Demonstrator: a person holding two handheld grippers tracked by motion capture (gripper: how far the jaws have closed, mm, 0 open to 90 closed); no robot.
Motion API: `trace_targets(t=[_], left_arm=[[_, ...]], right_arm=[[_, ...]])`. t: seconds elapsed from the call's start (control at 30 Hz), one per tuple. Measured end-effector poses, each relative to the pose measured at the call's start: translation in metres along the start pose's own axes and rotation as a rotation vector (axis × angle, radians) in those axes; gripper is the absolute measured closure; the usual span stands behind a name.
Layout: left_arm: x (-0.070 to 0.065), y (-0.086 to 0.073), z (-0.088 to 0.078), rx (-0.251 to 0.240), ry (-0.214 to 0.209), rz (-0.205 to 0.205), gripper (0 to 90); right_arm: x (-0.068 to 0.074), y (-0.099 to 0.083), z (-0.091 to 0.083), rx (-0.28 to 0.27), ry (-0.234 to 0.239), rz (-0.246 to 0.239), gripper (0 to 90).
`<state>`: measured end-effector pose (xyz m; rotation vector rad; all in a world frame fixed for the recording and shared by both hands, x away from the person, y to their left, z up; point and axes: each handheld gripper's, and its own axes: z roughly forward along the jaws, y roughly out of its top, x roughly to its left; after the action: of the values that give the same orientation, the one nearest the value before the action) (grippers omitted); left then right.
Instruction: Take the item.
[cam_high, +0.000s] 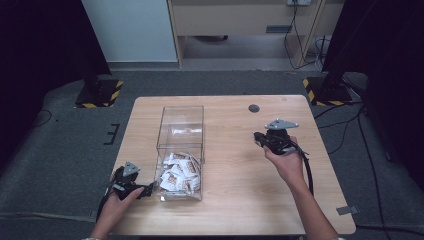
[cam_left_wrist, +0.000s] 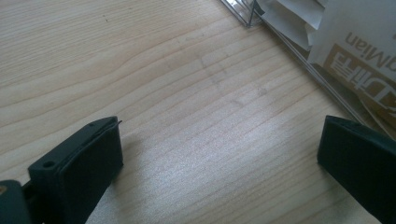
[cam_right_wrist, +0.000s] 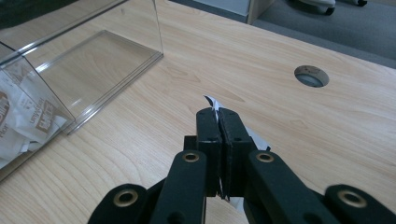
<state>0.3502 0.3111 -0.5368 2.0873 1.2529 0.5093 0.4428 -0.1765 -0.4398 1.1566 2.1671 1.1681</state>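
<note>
Nearest the lens, right gripper (cam_right_wrist: 219, 122) clamped tight on a thin white paper sachet (cam_right_wrist: 211, 101), held above bare light wooden surface (cam_right_wrist: 299, 135), well clear of the clear rectangular plastic box (cam_right_wrist: 93, 60). Left gripper (cam_left_wrist: 219, 154) spread wide with nothing between, low over the surface, just beside the box's near corner. More white-and-brown sachets (cam_high: 177, 172) heaped inside.
</note>
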Motion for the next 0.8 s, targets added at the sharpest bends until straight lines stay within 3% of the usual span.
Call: trace_targets(t=[0.3, 0.8], left_arm=[[0.000, 0.000, 0.000, 0.000, 0.000, 0.000, 0.0], [0.000, 0.000, 0.000, 0.000, 0.000, 0.000, 0.0]], right_arm=[[-0.002, -0.014, 0.011, 0.006, 0.011, 0.022, 88.0], [0.002, -0.042, 0.028, 0.076, 0.017, 0.028, 87.0]])
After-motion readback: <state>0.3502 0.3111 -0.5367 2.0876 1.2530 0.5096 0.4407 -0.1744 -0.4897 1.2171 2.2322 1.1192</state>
